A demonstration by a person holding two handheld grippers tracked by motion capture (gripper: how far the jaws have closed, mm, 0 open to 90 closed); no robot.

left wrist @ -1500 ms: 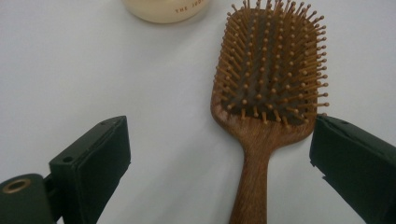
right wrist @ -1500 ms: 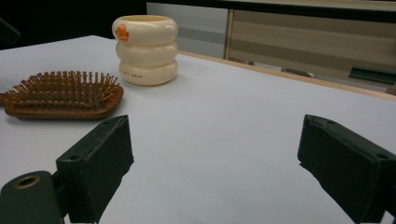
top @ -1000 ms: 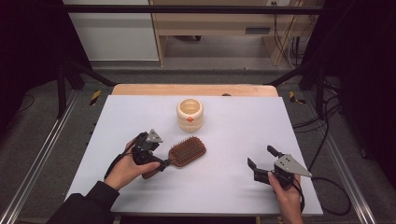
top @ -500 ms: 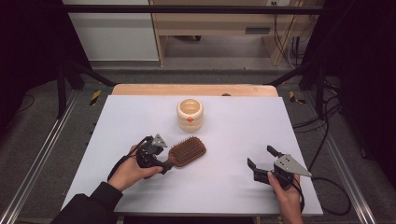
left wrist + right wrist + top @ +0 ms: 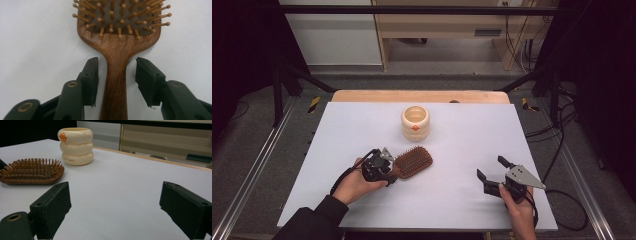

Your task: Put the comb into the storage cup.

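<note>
Here: one hairbrush (image 5: 117, 45) between closing left gripper (image 5: 117, 75) jaws, untouched; one cup (image 5: 415, 122); right gripper (image 5: 493, 172) jaws open.

In the left gripper view, the brown wooden paddle hairbrush (image 5: 117, 37) is cut off twice: the far part of its bristled head runs past the top edge, and the end of its handle leaves at the bottom between the black jaws of the left gripper (image 5: 117, 75). In the high view, that handle is hidden under the gripper body and the left hand (image 5: 354, 182), so the gap between pads and wood cannot be told there. In the right gripper view, the brush's handle end is cut off by the left edge, and the small lettering on the cream ring-stacked ceramic cup (image 5: 76, 146) is too fine to read. The right gripper (image 5: 115, 205) has its jaw bases cropped at the bottom corners.
</note>
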